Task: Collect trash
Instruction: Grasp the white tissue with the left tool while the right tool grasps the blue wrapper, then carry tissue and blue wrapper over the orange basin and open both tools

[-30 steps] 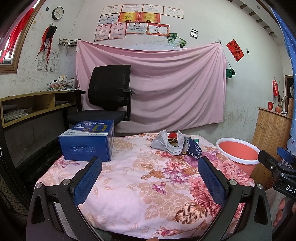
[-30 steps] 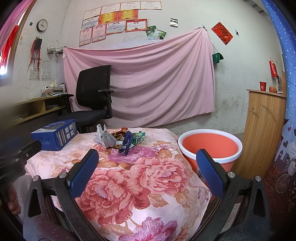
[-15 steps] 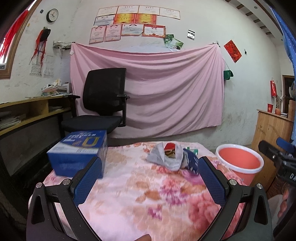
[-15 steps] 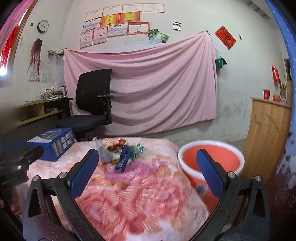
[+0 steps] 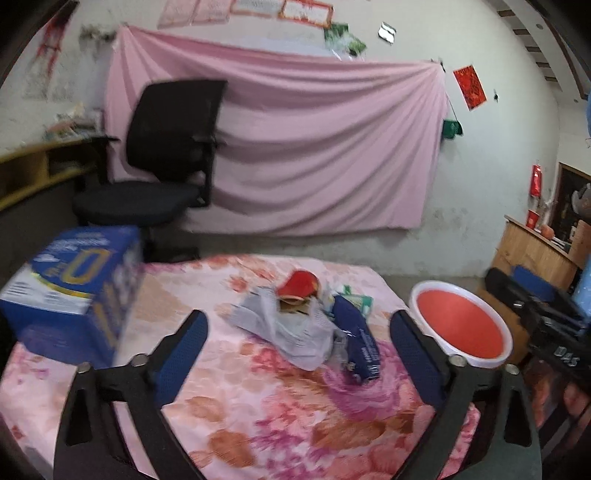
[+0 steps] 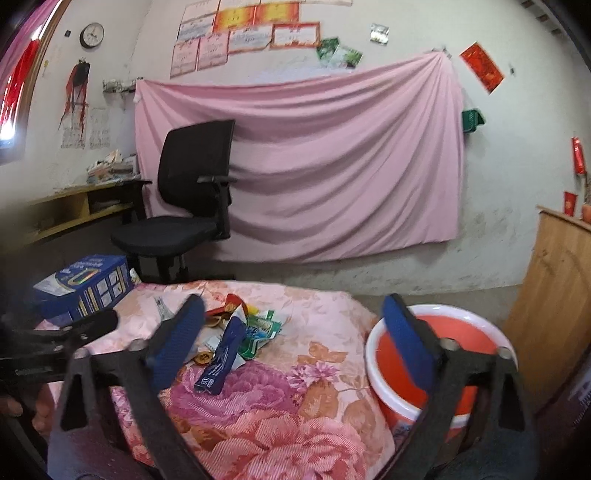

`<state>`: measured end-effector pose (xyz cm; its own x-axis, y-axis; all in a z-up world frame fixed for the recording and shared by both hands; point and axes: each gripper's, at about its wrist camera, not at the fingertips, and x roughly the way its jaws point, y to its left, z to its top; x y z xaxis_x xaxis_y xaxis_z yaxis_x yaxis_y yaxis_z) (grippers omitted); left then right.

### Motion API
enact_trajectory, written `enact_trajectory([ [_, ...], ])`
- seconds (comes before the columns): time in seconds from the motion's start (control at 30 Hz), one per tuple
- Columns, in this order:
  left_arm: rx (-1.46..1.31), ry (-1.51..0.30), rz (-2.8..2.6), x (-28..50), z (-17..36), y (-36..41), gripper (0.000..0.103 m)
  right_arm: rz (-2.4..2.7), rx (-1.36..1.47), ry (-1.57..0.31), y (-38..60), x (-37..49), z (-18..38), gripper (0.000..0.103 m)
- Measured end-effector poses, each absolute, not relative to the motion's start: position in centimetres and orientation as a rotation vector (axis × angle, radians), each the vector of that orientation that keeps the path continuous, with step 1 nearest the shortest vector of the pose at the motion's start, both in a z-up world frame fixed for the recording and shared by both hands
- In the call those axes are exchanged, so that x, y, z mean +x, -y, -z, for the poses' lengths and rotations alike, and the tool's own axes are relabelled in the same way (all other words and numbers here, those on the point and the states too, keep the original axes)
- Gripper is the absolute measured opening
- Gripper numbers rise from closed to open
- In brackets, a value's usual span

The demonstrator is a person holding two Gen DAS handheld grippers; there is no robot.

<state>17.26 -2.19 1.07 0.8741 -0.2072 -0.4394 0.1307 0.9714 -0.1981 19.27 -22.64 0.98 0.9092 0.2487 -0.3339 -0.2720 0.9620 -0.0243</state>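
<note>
Round worktop (image 5: 258,417) draped in soft floral cloth, pink with rose and tan blooms. Near its middle, a small heap of trash (image 5: 306,317): crinkled grey plastic bag (image 5: 291,328), red rounded wrapper (image 5: 299,282) on top, flat green-and-white packet (image 6: 260,330), slim dark-blue sachet (image 6: 221,360). Long axis of the sachet running from the heap toward the near edge, printed end nearest the camera in the right wrist view. Left of the heap, a glossy blue cardboard box (image 5: 74,291), rectangular, blurred. Beside the worktop on the right, a round plastic basin (image 6: 458,354), white rim, orange inside.

Left gripper (image 5: 299,339) spread wide, jaws just closing a little, heap framed between them but seemingly untouched. Right gripper (image 6: 291,332) likewise spread, nothing pinched.

Only in the right wrist view: wall clock (image 6: 92,35). Only in the left: the red wrapper's domed top. Behind, black mesh office chair (image 6: 184,206) and hanging pink sheet (image 6: 314,166).
</note>
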Motion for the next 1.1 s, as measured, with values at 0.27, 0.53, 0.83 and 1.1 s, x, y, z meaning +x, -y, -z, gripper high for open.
enact_trajectory([
  [0.27,-0.185,-0.686,0.240,22.0,1.6,3.6,0.028,-0.361,-0.018,-0.547,21.8,24.1,2.3,0.077],
  [0.53,-0.245,-0.737,0.265,21.6,2.0,1.5,0.003,-0.485,-0.031,-0.745,19.2,26.8,5.2,0.066],
  [0.83,-0.214,-0.631,0.247,19.9,-0.2,0.7,0.002,-0.589,0.033,-0.906,17.3,28.5,7.3,0.031],
  [1.1,-0.128,-0.447,0.305,18.8,-3.4,3.7,0.002,-0.572,0.091,-0.693,20.3,24.8,4.1,0.029],
])
